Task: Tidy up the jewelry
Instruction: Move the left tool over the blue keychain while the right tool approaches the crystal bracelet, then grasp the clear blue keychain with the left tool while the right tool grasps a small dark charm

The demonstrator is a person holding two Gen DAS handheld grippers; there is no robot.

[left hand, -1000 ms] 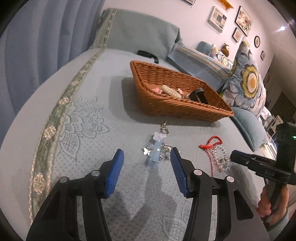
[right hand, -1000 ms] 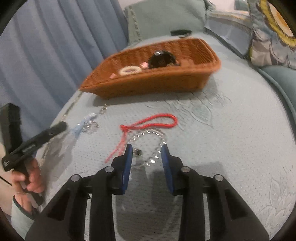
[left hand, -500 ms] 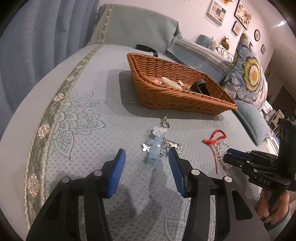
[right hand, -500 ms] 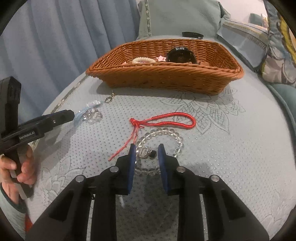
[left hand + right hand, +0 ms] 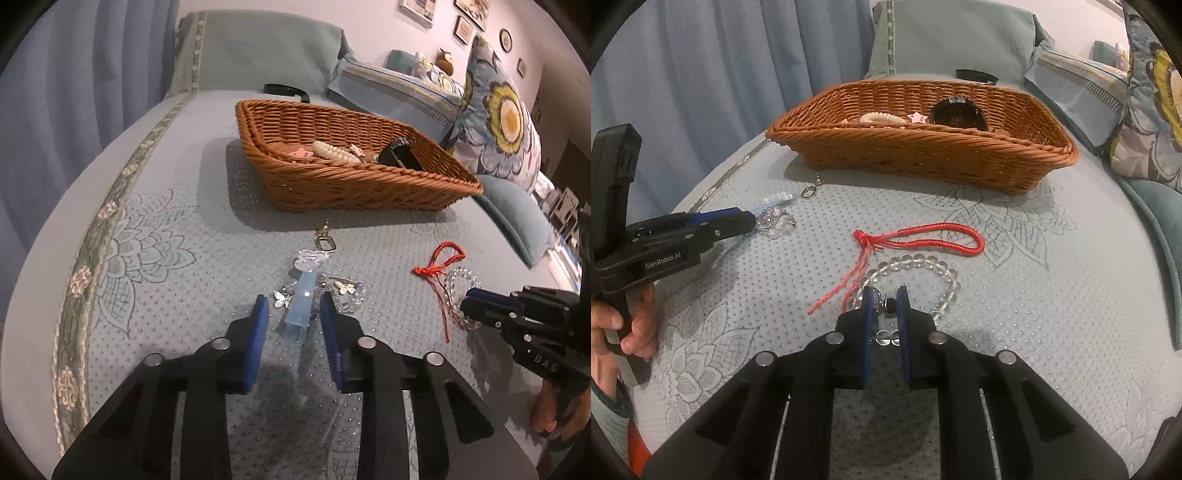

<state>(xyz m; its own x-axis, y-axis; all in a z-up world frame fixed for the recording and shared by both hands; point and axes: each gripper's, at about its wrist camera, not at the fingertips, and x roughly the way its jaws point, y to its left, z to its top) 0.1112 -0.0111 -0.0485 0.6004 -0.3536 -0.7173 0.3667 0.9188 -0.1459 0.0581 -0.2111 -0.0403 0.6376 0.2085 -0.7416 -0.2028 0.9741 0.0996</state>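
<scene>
My left gripper [image 5: 295, 314] sits low over the bedspread [image 5: 166, 295] with its blue pads apart, one on each side of the pale blue charm [image 5: 301, 306] — the pads flank it but I cannot tell whether they touch it. The charm lies flat among small silver butterflies and clear beads, its clasp [image 5: 325, 243] pointing toward the wicker basket [image 5: 354, 184]. My right gripper [image 5: 884, 306] has its jaws nearly together around the dark bead of the clear bead bracelet [image 5: 923, 266]; a narrow gap shows, and I cannot tell if the pads are pressing it. The bracelet rests on the bedspread, just beside the red cord [image 5: 923, 236], which lies looped between the bracelet and the basket. In the basket I see a pearl bracelet [image 5: 336, 153], a pink star [image 5: 918, 118] and a black case [image 5: 956, 114]. From the right wrist view, the left gripper reaches in from the left edge — its tip at the cluster of clear beads
</scene>
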